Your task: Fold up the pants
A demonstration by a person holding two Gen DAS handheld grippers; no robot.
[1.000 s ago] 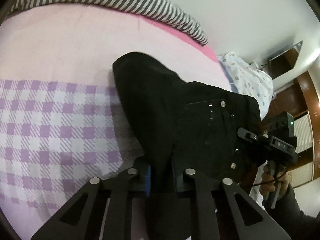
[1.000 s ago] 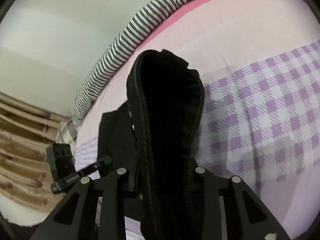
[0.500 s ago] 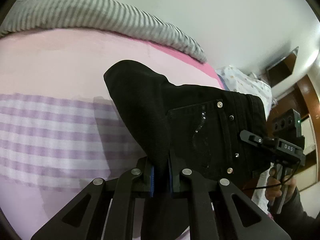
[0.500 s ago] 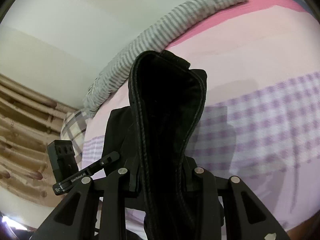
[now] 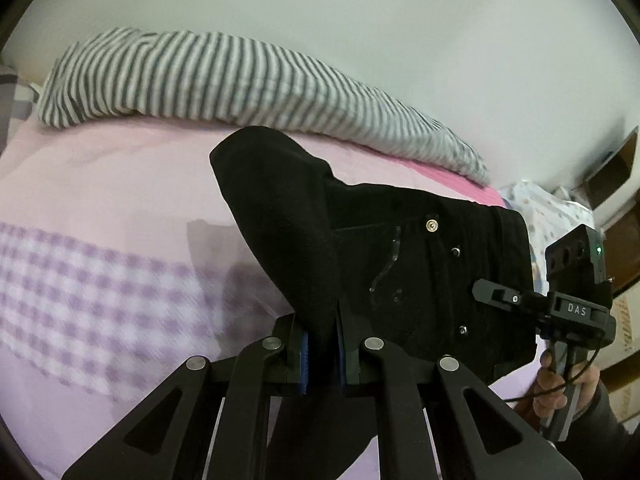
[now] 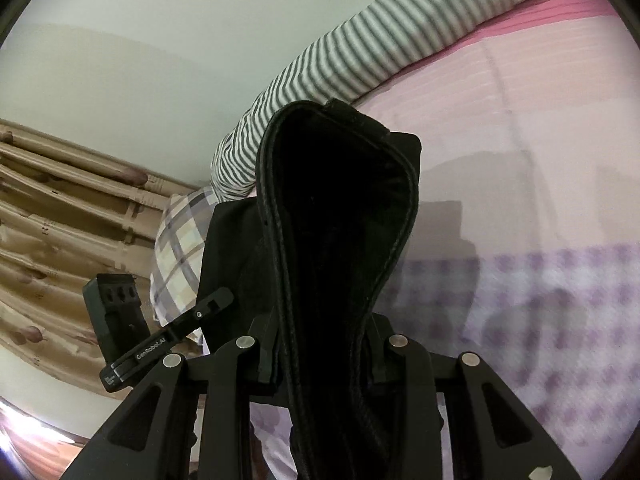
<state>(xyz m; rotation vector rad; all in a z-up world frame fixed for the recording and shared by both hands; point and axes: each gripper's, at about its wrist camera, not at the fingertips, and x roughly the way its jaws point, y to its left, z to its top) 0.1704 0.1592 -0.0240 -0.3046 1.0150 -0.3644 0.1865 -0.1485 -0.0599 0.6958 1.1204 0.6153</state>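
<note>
Fabric of the black pants is pinched between the blue-padded fingers of the left gripper, which are drawn nearly together on one thin fold. From that pinch the cloth rises in a rounded hump and spreads toward the right of the left wrist view, where metal rivets and a curved line of pocket stitching show. At the far right of that view the right gripper meets the other edge of the garment, with a hand and a dark sleeve wrapped round its handle.

In the right wrist view the right gripper's fingers are clamped on a thick, double-stitched band of the pants, which stands up from them in a tall loop. The left gripper shows at the left edge of the garment.

The pants hang lifted between the two grippers above the bed, whose sheet is pink with a purple checked band. A grey-and-white striped pillow lies along the bed's far edge against the pale wall. A plaid cushion and tan curtains are at the left of the right wrist view.
</note>
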